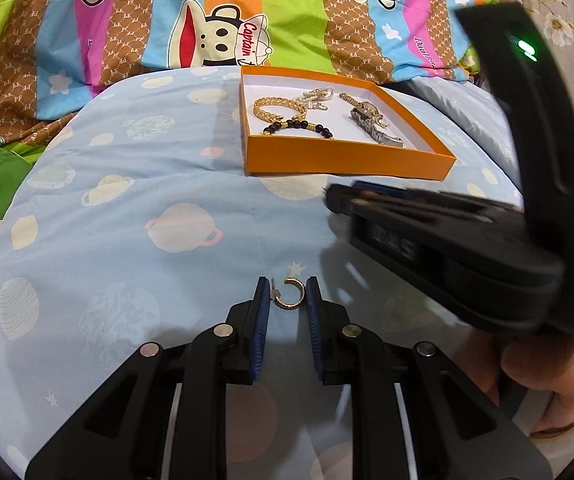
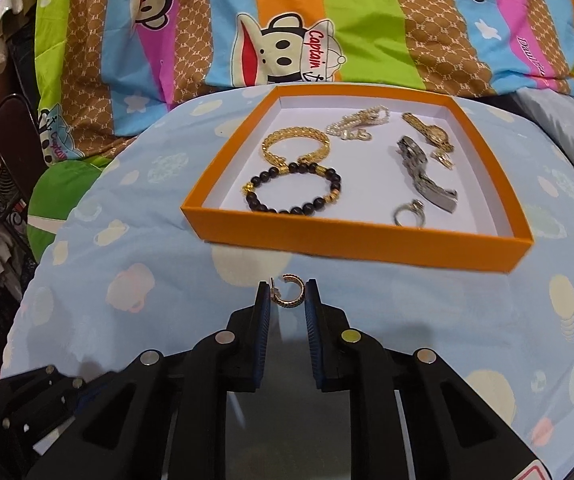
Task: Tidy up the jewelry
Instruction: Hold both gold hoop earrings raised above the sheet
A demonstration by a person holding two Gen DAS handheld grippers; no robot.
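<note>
Mostly done: bracelets (image 2: 295,188) and watches (image 2: 427,172) are boxed (image 2: 351,240); at lower centre, each gripper (image 1: 287,296) (image 2: 287,294) is clamped on an earring (image 1: 291,298) (image 2: 289,293)

Your left gripper (image 1: 287,294) pads (image 1: 261,320) are ribbed blue rubber on matt black plastic, and the earring (image 1: 293,294) between them is shiny textured gold metal. The box (image 2: 367,246) looks like matt orange card with a white paper lining. The bead bracelet (image 2: 293,190) has glossy black beads, the watch band (image 2: 427,178) is polished steel, and the sheet (image 1: 127,220) is soft printed cotton.
</note>
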